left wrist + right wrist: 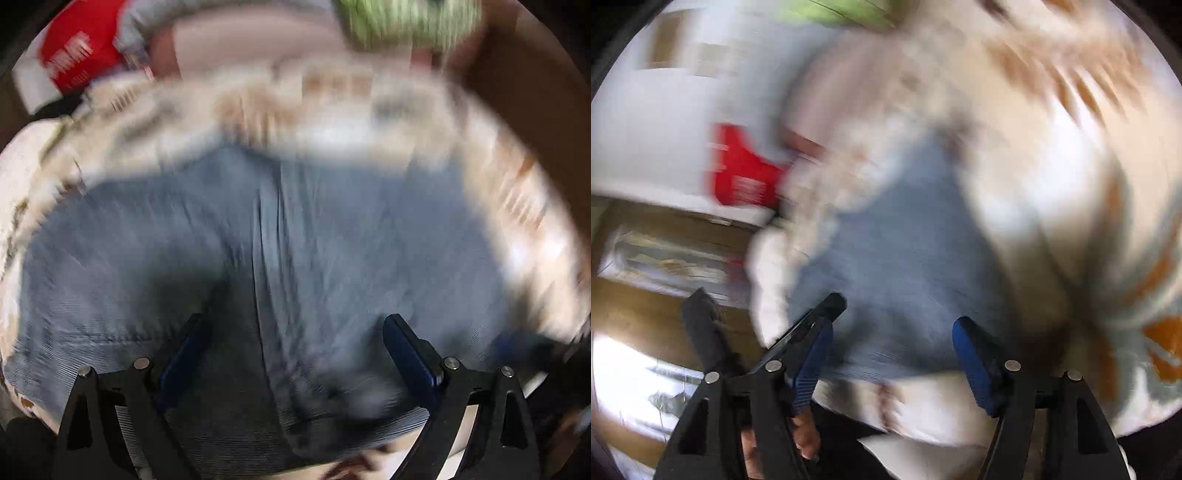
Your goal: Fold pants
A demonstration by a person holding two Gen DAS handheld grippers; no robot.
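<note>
Light blue denim pants lie spread on a patterned cream bedspread; both views are motion-blurred. My left gripper is open and empty, its blue-padded fingers just above the denim. In the right wrist view the pants lie on the same bedspread near its left edge. My right gripper is open and empty, over the near end of the denim.
A red and white box lies beyond the bed at the far left, also in the right wrist view. A green blurred object is at the far top. Brown floor lies left of the bed.
</note>
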